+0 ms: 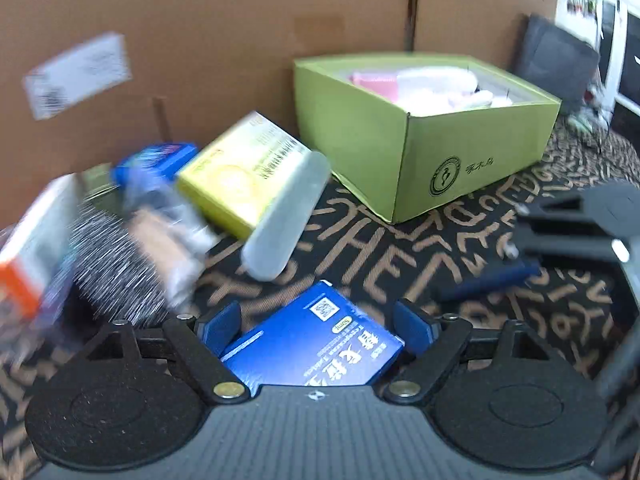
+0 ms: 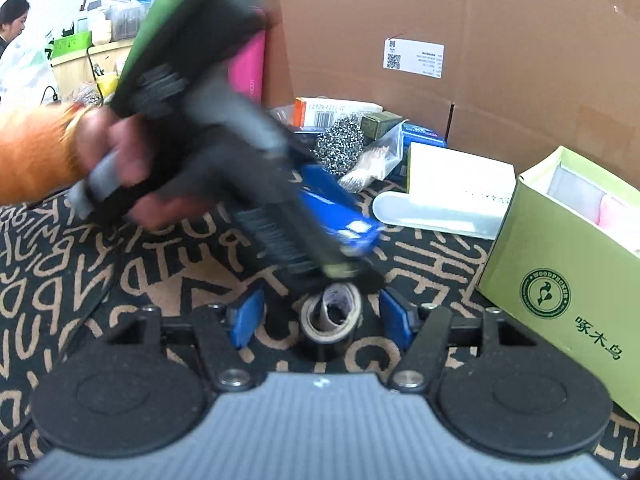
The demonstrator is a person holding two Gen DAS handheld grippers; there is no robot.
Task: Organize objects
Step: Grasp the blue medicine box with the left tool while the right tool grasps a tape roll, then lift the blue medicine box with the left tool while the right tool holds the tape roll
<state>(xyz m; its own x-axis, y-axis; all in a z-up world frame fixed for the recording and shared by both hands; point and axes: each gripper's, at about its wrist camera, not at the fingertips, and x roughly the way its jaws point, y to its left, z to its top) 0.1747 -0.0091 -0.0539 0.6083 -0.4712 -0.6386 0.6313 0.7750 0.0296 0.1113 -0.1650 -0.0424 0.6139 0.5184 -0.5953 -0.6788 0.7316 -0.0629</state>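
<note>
cardboard wall (image 1: 224, 40) w/ label (image 2: 413, 58), patterned mat (image 2: 120, 280)

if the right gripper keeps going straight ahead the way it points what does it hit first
Most likely the roll of tape, lying on the patterned mat between the open right gripper fingers. Just beyond it is the left gripper carrying a blue box, though depth is hard to judge.

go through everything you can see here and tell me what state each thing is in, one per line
Left tongs: a blue box lies between the fingers; grip unclear.
Right tongs: open, around a tape roll, not touching it.
Tape roll: on its side on the patterned cloth.
Green box: open, pink and white items inside.
Yellow box: tilted, leaning on the pile.
Translucent case: closed, propped against the yellow box.
</note>
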